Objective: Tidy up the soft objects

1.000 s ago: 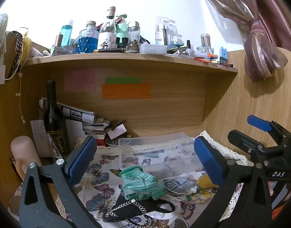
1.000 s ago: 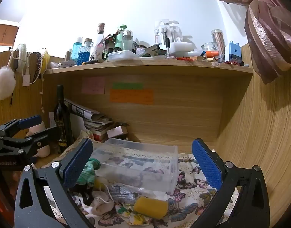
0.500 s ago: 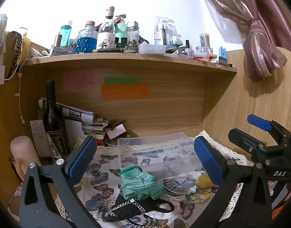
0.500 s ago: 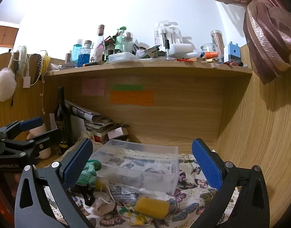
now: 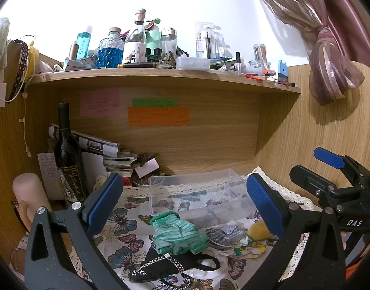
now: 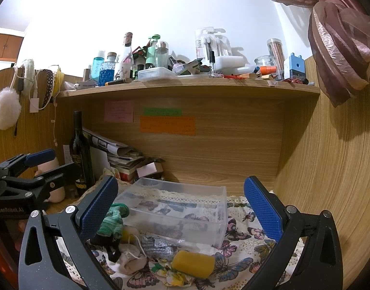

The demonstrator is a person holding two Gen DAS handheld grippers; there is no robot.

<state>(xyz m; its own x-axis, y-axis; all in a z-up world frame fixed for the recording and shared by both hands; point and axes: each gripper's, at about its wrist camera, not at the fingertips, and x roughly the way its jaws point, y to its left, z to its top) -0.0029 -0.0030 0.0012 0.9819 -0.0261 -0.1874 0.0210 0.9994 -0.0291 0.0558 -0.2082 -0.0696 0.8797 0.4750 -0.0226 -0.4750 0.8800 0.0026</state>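
Both tongs are held wide apart above the table and nothing is gripped: the left tongs (image 5: 185, 200) and the right tongs (image 6: 181, 204). A clear plastic box (image 6: 175, 207) is placed on the butterfly cloth (image 5: 122, 222). Just in front of it the soft things are piled: a green striped glove (image 5: 177, 234), a black strap piece (image 5: 165, 263), a silver cloth (image 6: 158, 245) and a yellow sponge (image 6: 193, 263).

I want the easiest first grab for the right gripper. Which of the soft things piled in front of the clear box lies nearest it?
The yellow sponge: it lies between the right gripper fingers, in front of the green sock.
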